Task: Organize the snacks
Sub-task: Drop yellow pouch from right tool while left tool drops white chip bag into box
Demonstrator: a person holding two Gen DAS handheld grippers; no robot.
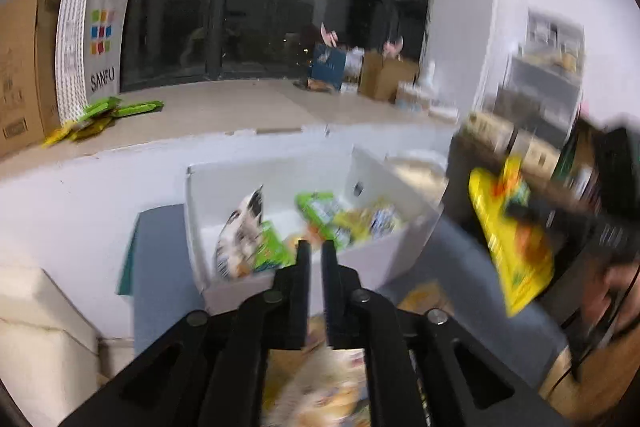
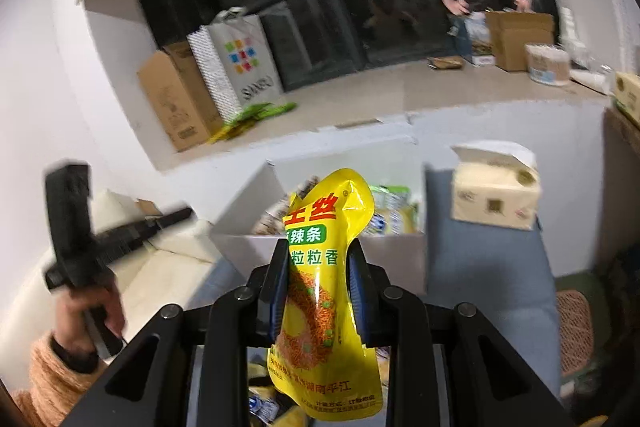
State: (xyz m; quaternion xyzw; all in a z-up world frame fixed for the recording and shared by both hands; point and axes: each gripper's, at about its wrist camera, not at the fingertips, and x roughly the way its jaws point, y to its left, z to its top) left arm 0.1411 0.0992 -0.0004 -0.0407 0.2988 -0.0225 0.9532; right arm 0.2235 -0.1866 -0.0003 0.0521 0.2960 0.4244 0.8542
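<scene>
My right gripper (image 2: 319, 255) is shut on a yellow snack packet (image 2: 324, 307) with red and green print, held upright in the air short of the white box (image 2: 320, 247). The same packet (image 1: 508, 235) and right gripper (image 1: 520, 211) show blurred at the right of the left wrist view. The white box (image 1: 384, 255) holds several green, yellow and white snack packets (image 1: 320, 215). My left gripper (image 1: 316, 247) hovers at the box's near rim, its fingers nearly together with nothing between them. More loose snacks (image 1: 320, 387) lie below it.
The box sits on a blue-grey surface (image 2: 480, 267) beside a tissue pack (image 2: 496, 195). A ledge behind carries cardboard boxes (image 2: 176, 99), a white SANFU bag (image 2: 240, 63) and green packets (image 1: 120, 109). A cream cushion (image 1: 36, 327) lies at the left.
</scene>
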